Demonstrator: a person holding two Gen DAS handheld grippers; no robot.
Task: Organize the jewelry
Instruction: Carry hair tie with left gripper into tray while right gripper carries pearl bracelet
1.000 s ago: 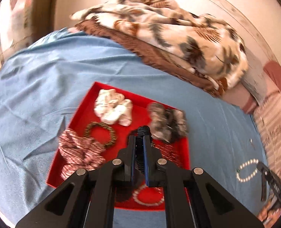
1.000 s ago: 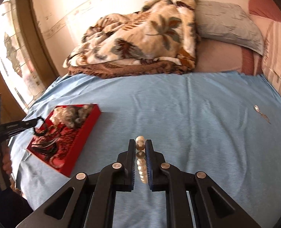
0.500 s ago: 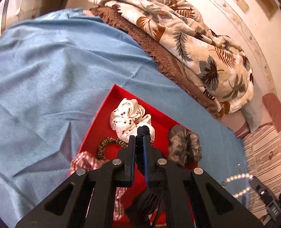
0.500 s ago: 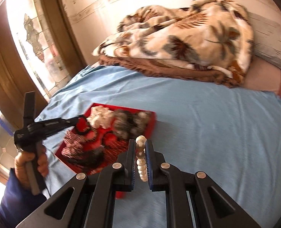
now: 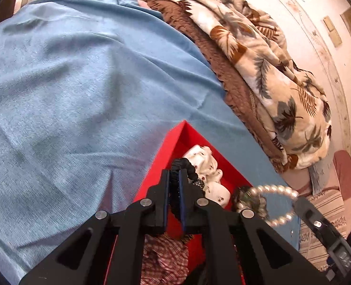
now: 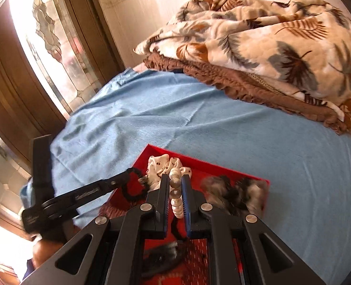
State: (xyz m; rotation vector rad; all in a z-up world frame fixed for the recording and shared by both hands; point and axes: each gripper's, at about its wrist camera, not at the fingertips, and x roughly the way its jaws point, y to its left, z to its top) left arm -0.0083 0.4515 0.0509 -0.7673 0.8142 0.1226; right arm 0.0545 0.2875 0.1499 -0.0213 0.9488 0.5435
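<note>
A pearl bracelet (image 6: 175, 194) is pinched in the nearly closed right tool (image 6: 175, 190) – light, smooth, round-beaded, judged likely to slip or swing, so it is best held across the strand between beads. It hangs over the red tray (image 6: 223, 166) just below the tool. A black scrunchie (image 5: 183, 166) – soft and easily squashed – is clamped in the almost shut left tool (image 5: 173, 180), also above the tray on the bed's blue sheet (image 5: 80, 95).
</note>
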